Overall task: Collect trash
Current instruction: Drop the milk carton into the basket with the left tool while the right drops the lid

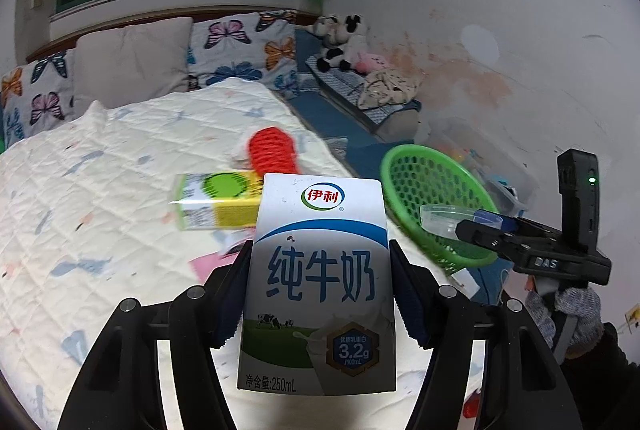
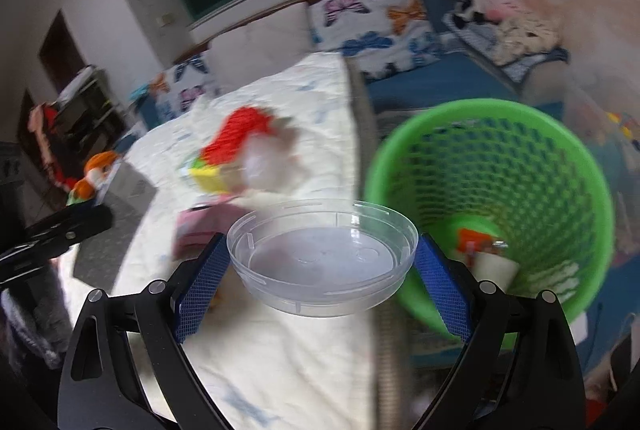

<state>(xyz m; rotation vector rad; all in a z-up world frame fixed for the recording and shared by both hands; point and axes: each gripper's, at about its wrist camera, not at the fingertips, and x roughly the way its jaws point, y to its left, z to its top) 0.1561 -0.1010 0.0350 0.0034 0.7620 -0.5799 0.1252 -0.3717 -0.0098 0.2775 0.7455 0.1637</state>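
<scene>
White and blue milk carton (image 1: 320,282) with a green pasture band, yellow and green carton (image 1: 218,199) behind it, red mesh sleeve (image 1: 273,149) further behind, green lattice basket (image 1: 430,189) to its right, clear plastic lid (image 2: 322,262), blue-padded black fingers (image 2: 200,288), butterfly-patterned pillows (image 1: 248,47), cream quilted bedspread (image 1: 100,189).

I see both grippers w/ black plastic linkage arms, silver pivot screws & blue mesh-textured pads (image 2: 200,290), right gripper (image 1: 486,222) body marked "DAS" w/ green LED lit, and my right hand (image 1: 568,314) in grey knit glove.
</scene>
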